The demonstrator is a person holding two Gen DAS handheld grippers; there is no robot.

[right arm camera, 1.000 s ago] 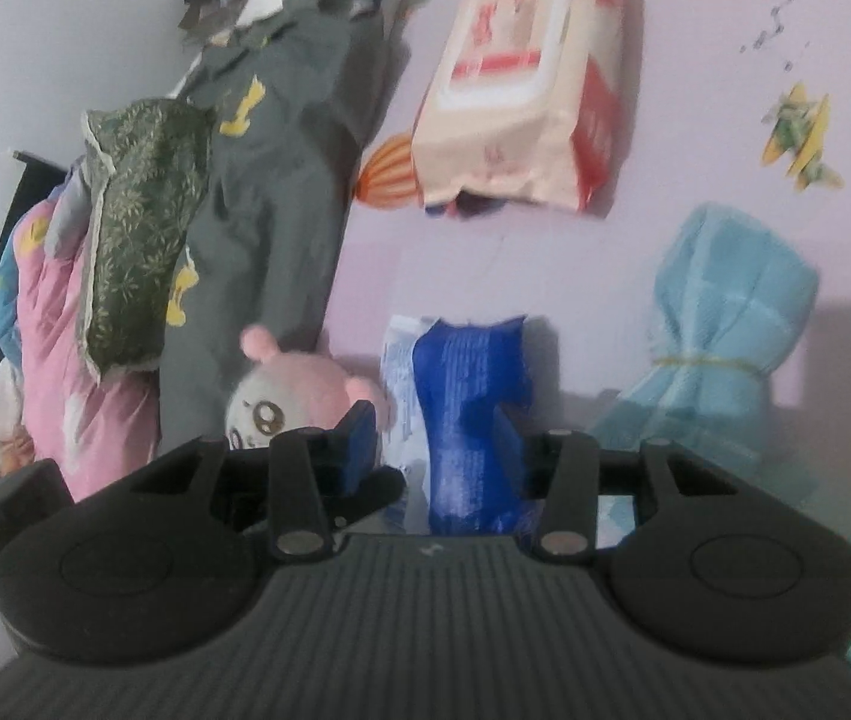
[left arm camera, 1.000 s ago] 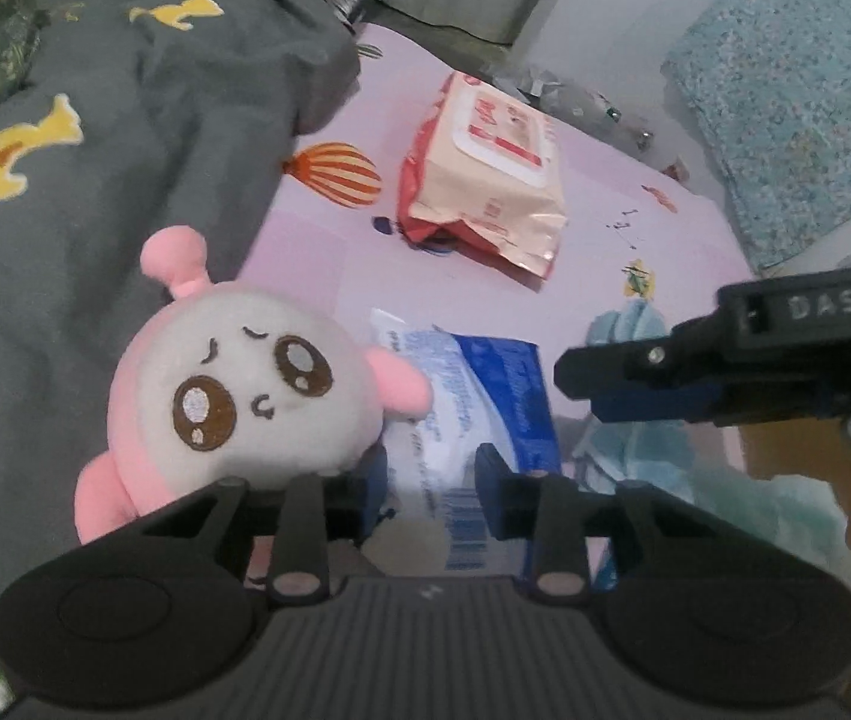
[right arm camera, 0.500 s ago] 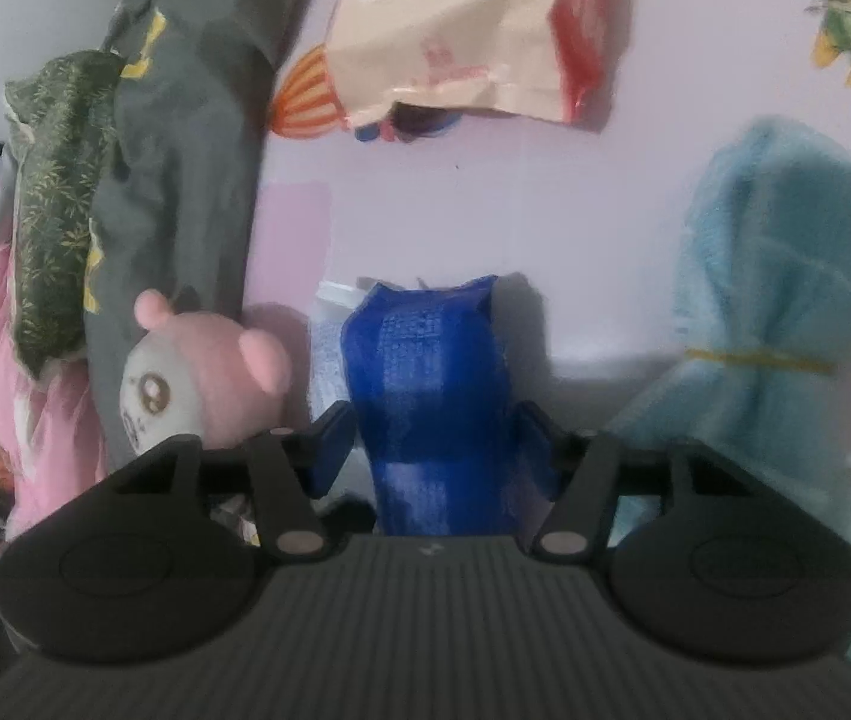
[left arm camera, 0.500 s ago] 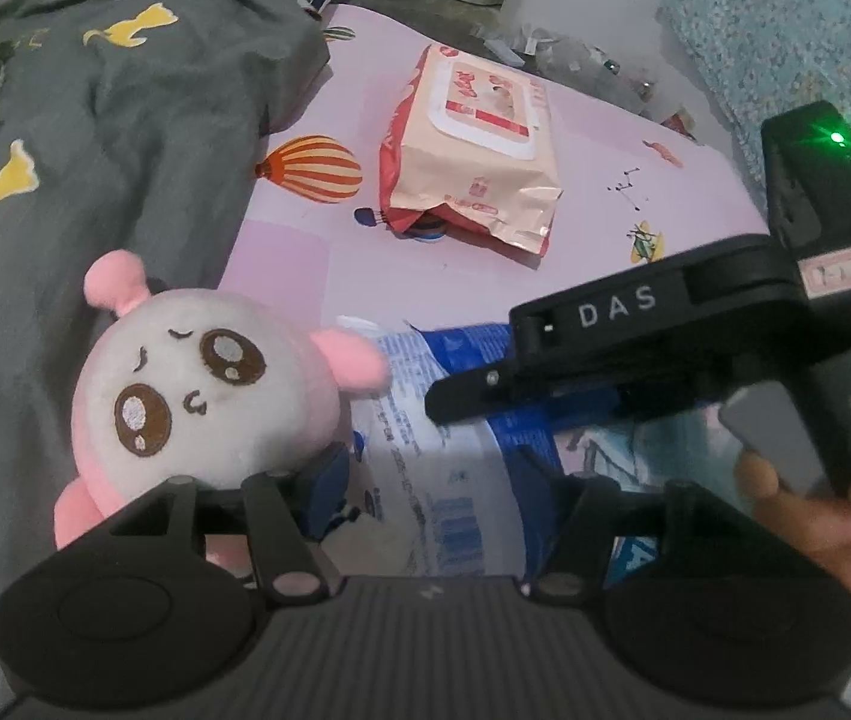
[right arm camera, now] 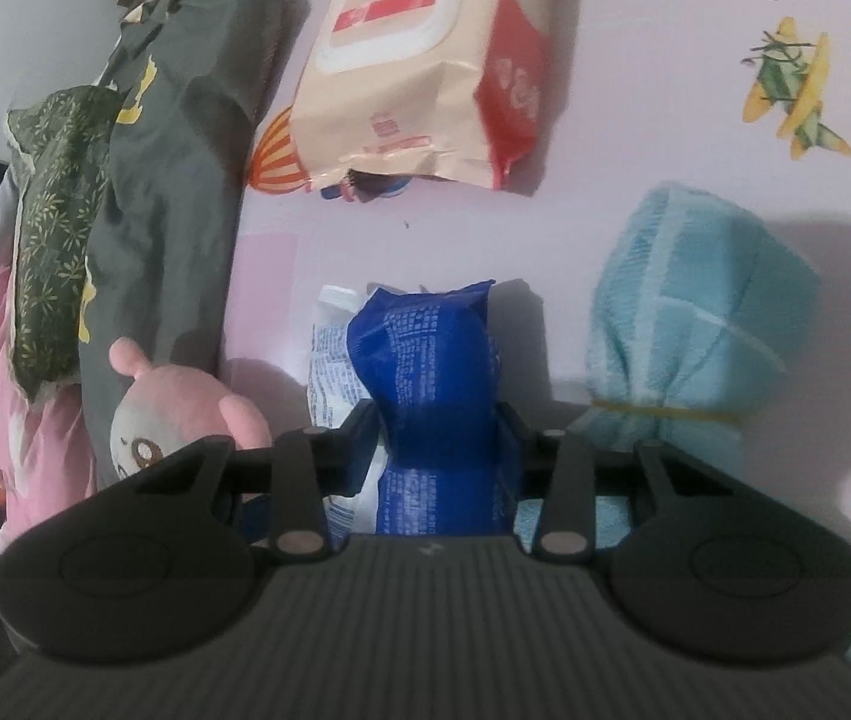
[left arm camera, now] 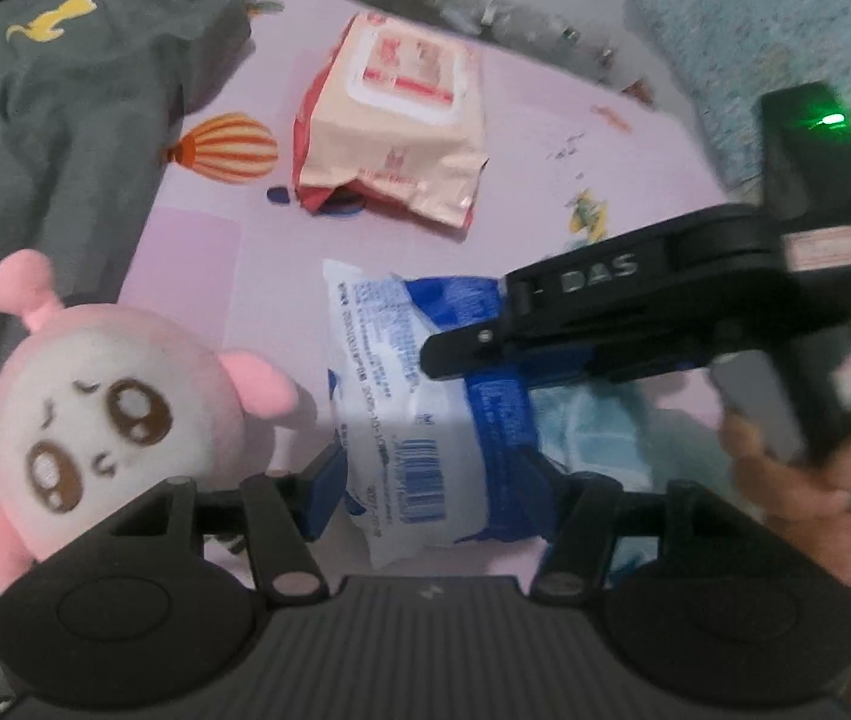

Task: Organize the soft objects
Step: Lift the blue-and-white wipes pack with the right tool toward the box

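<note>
A blue and white soft pack [left arm camera: 425, 396] lies on the pink bed sheet [left arm camera: 545, 180]. My right gripper [right arm camera: 437, 447] is shut on the blue and white pack [right arm camera: 431, 372], squeezing its blue side. My left gripper [left arm camera: 431, 480] is open, its fingers either side of the pack's near end. The right gripper's body [left arm camera: 665, 306] crosses the left wrist view from the right. A pink and white plush toy [left arm camera: 107, 414] sits just left of the pack, also in the right wrist view [right arm camera: 179, 420]. A light blue towel [right arm camera: 695, 324] tied with a band lies to the right.
A peach and red wipes pack [left arm camera: 401, 120] lies further up the sheet, also in the right wrist view [right arm camera: 425, 66]. A grey quilt with yellow shapes [left arm camera: 47, 120] covers the left side. A blue patterned pillow [left arm camera: 785, 18] is at the far right.
My right gripper moved in and closed on the blue pack. My left gripper opened wider around the pack's near end. The plush stayed beside it.
</note>
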